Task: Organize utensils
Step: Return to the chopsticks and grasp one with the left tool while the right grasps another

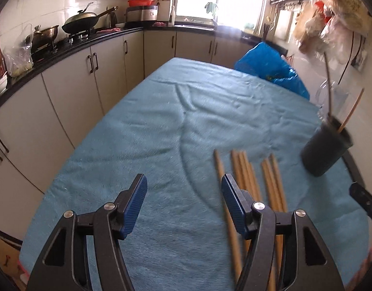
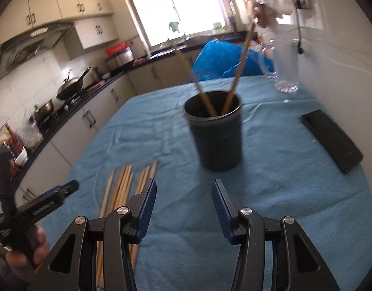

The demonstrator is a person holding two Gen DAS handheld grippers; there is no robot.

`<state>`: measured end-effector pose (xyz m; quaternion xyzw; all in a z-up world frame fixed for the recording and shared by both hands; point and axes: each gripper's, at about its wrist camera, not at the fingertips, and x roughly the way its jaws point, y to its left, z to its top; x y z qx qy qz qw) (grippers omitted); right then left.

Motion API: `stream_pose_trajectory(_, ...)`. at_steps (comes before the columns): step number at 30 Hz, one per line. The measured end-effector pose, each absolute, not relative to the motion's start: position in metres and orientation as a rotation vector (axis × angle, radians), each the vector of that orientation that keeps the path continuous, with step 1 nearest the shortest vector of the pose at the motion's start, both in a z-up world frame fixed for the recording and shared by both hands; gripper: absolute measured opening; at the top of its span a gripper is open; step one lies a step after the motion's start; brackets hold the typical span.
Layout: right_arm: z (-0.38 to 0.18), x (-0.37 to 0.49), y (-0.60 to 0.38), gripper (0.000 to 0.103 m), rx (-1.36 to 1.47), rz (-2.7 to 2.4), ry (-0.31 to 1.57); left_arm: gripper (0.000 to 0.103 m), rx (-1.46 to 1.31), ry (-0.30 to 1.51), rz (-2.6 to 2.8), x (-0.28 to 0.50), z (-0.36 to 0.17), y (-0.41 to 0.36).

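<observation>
While both grippers sit low over the blue tablecloth (image 1: pixel 142 126), nothing is held yet. Biggest thing first: cloth covers the whole table, kitchen counter off to the left side. On it, the dark cup (image 2: pixel 215 131) stands upright w/ two chopsticks already leaning inside, crossing at the bottom. Cup is straight ahead of the right gripper (image 2: pixel 183 208), a bit beyond its tips. A black phone (image 2: pixel 331 140) lies right of the cup, well apart; a clear glass mug (image 2: pixel 285 65) stands farther back.

Key relation: the loose chopsticks (image 1: pixel 249 177) lie flat in a rough bundle, long axes running approx. away from the cameras, i.e. near-parallel to the fingers of both tools. In the left wrist view they sit just right of the left gripper (image 1: pixel 183 201), partly under its right finger, none betw. the pads. In the right wrist view the same bundle is left of the right gripper, running under its left finger.

Left gripper: fingers apart, only cloth in the gap. Right gripper: fingers apart too, gap empty.

Judgement: either tool is near, so which goes first can't be told; left needs a small shift rightward, right a shift leftward. Since the sticks lie along the fingers, a wrist turn to close across one stick looks necessary, else pads likely slide along it. Task early: most sticks still out of the cup.
</observation>
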<state>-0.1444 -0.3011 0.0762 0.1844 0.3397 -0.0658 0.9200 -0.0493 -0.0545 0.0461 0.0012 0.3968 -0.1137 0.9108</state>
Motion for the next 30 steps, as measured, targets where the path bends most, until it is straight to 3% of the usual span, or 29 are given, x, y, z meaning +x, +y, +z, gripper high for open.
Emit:
stream_pose_trajectory(5, 0.074, -0.140, -0.283, 0.050, 0.341, -0.099, 0.742, 0.063, 0.017, 0.839, -0.229, -0.046, 0.029, -0.052)
stream_pose_trajectory(15, 0.070, -0.085, -0.258, 0.028, 0.373, 0.040, 0.910, 0.063, -0.064, 0.900, -0.255, -0.037, 0.011, -0.036)
stream_pose_trajectory(22, 0.054, -0.021, -0.243, 0.019, 0.420, 0.113, 1.065, 0.063, -0.095, 0.900, -0.277, -0.036, 0.009, -0.034)
stream_pose_trajectory(30, 0.024, 0.021, -0.235, 0.016, 0.415, 0.062, 1.185, 0.066, -0.087, 0.903, -0.288, -0.035, 0.008, -0.036)
